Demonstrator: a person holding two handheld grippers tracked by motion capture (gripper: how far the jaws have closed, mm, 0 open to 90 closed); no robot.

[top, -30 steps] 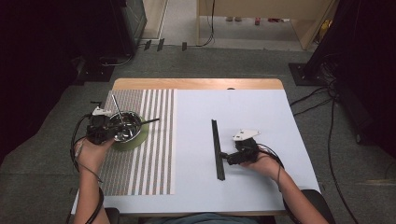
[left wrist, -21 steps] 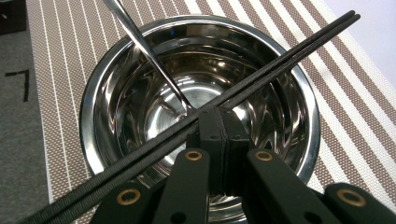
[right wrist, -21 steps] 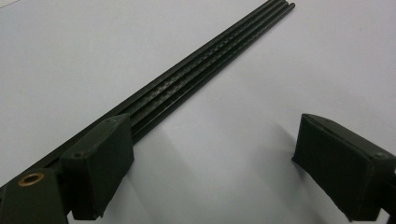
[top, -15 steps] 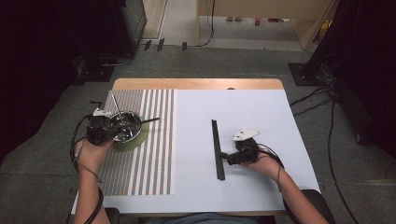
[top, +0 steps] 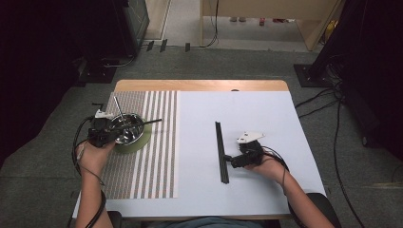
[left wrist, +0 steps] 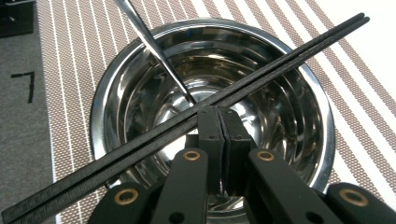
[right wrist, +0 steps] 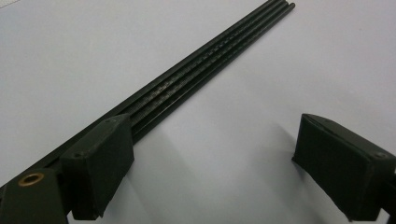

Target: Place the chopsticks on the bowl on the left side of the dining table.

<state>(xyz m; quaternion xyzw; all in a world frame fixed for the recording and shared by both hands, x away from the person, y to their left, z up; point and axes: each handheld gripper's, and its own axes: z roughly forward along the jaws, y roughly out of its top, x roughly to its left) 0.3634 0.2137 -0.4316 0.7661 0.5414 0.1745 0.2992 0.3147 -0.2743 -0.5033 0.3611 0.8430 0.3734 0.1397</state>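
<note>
A steel bowl (top: 141,129) (left wrist: 280,112) stands on a green round mat (top: 129,146) on the striped placemat (top: 152,166). A pair of black chopsticks (top: 151,122) (left wrist: 289,58) lies across its rim, and a thin metal handle (top: 119,107) (left wrist: 154,46) leans inside it. My left gripper (top: 110,134) (left wrist: 218,112) is over the bowl's near side, jaws shut together with nothing between them, tips just short of the chopsticks. On the white table top, a bundle of black sticks (top: 220,152) (right wrist: 205,65) lies lengthwise. My right gripper (top: 231,160) (right wrist: 219,158) is open beside it, its left jaw against the sticks.
The white sheet (top: 266,123) covers most of the wooden table (top: 199,85). Cables trail on the grey carpet (top: 332,95) to the right, and dark equipment stands at the back left and right.
</note>
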